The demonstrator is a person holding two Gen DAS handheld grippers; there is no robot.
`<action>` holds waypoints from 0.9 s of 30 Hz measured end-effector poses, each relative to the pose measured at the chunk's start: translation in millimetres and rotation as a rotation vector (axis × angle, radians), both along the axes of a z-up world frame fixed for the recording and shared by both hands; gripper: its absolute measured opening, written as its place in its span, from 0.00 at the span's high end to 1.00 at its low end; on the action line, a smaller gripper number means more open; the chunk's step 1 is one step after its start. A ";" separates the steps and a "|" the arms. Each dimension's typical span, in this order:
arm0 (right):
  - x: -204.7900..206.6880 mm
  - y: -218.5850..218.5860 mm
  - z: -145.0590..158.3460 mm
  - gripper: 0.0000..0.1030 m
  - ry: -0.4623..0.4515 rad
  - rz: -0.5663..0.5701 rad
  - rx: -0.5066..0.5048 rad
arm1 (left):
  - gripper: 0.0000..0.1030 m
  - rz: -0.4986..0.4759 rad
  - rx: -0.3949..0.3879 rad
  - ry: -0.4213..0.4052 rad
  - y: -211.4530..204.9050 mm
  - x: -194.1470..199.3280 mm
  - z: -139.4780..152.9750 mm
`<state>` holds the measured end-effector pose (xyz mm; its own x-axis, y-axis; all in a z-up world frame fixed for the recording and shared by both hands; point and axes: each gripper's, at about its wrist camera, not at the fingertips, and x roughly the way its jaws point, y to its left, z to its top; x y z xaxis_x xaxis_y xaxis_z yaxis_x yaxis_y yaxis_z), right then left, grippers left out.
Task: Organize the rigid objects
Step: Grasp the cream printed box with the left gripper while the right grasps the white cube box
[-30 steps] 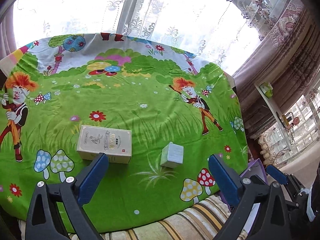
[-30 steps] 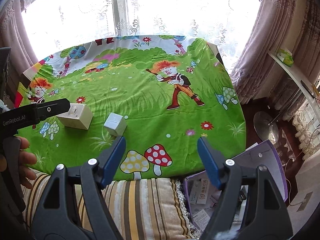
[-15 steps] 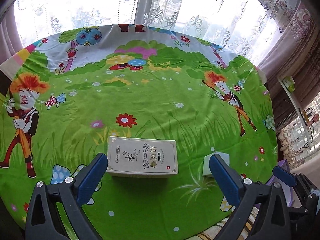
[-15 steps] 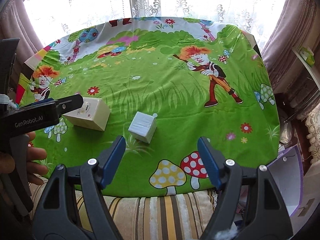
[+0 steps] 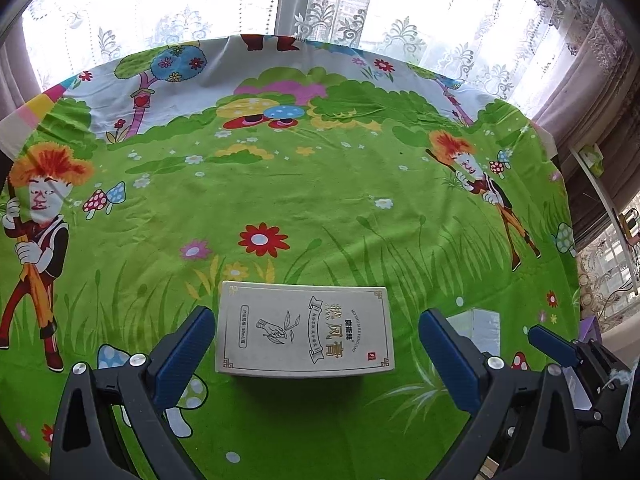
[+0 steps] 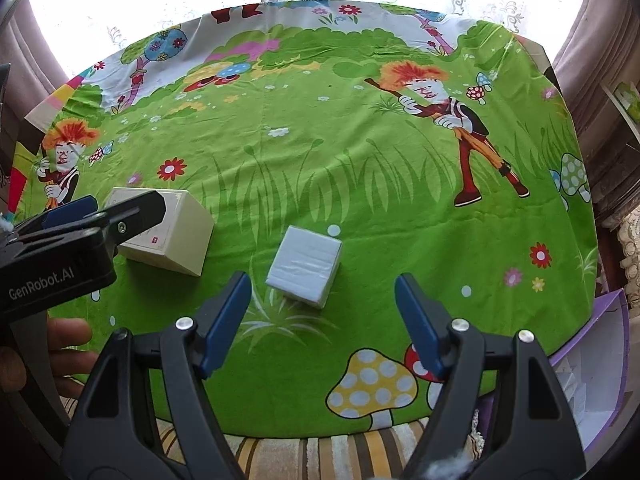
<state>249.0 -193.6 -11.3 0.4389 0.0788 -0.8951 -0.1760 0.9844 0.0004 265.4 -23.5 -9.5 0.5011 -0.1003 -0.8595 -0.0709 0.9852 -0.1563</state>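
Note:
A cream rectangular box (image 5: 306, 328) with Chinese print lies flat on the green cartoon tablecloth (image 5: 320, 200). My left gripper (image 5: 316, 354) is open, its blue pads on either side of the box's near end without touching it. A white cube (image 6: 305, 265) sits right of the cream box (image 6: 176, 236). My right gripper (image 6: 322, 318) is open just short of the cube, which lies ahead between the fingers. The cube also shows in the left wrist view (image 5: 482, 326), partly behind the right finger. The left gripper (image 6: 72, 236) reaches in from the left of the right wrist view.
A striped cushion (image 6: 320, 452) lies along the table's near edge. An open purple box (image 6: 592, 368) stands at the lower right, off the table. Lace curtains and a bright window run behind the table. A shelf (image 5: 600, 184) is at the right.
Both grippers have moved forward over the table. The cream box now lies between the left fingers and the cube is closer to the right fingers. Both stayed open.

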 end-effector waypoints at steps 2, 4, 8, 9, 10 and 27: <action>3.0 1.4 -5.2 0.25 -0.001 0.000 -0.016 | 0.00 0.004 0.014 0.012 0.3 0.5 -4.2; 5.9 1.5 -10.0 0.25 0.004 -0.005 -0.023 | 0.00 0.002 0.008 0.026 1.1 1.9 -9.5; 10.8 1.3 -15.7 0.25 0.007 -0.012 -0.029 | 0.00 0.004 0.019 0.055 0.1 3.5 -20.9; 11.7 1.6 -16.7 0.25 0.006 -0.014 -0.032 | 0.00 0.004 0.018 0.063 0.0 4.2 -23.9; 12.5 1.4 -17.8 0.25 0.005 -0.017 -0.035 | 0.00 0.005 0.017 0.069 0.2 5.3 -26.7; 13.5 -6.8 -22.2 0.63 -0.003 -0.033 -0.053 | 0.02 0.007 0.075 0.075 -4.2 2.4 -30.1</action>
